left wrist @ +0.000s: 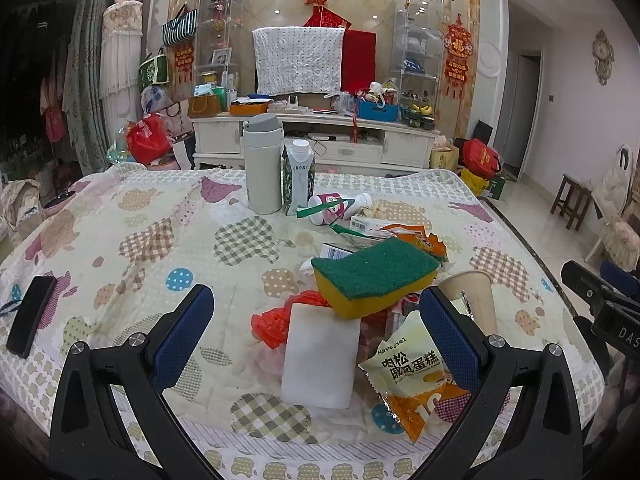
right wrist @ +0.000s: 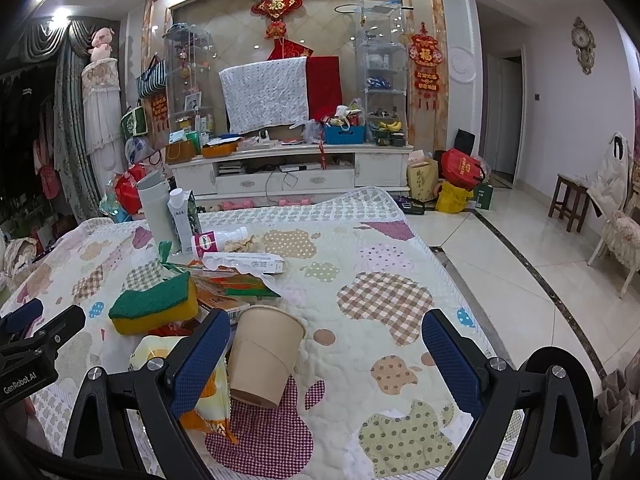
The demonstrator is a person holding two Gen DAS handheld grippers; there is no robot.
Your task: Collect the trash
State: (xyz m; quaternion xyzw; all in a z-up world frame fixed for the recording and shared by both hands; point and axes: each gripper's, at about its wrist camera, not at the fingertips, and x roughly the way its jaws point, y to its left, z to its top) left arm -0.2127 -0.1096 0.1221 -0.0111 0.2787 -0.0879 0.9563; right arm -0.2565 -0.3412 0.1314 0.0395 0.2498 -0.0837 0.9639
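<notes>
A pile of trash lies on the patchwork-covered table (left wrist: 120, 240). In the left wrist view my left gripper (left wrist: 316, 308) stands open over a white foam block (left wrist: 320, 356), a red plastic bag (left wrist: 276, 320) and a yellow-green sponge (left wrist: 374, 276). A snack wrapper (left wrist: 416, 380) lies under its right finger. In the right wrist view my right gripper (right wrist: 326, 332) is open, with a tipped brown paper cup (right wrist: 264, 356) just inside its left finger. The sponge (right wrist: 154, 306) lies to its left. A toppled white bottle (right wrist: 218, 240) and torn wrappers (right wrist: 240, 284) lie farther back.
A grey thermos (left wrist: 262, 164) and a milk carton (left wrist: 298, 176) stand upright at the back of the table. A black phone (left wrist: 30, 316) lies at the left edge. A TV cabinet (right wrist: 288, 168), bags, a stool (right wrist: 568, 200) and tiled floor lie beyond.
</notes>
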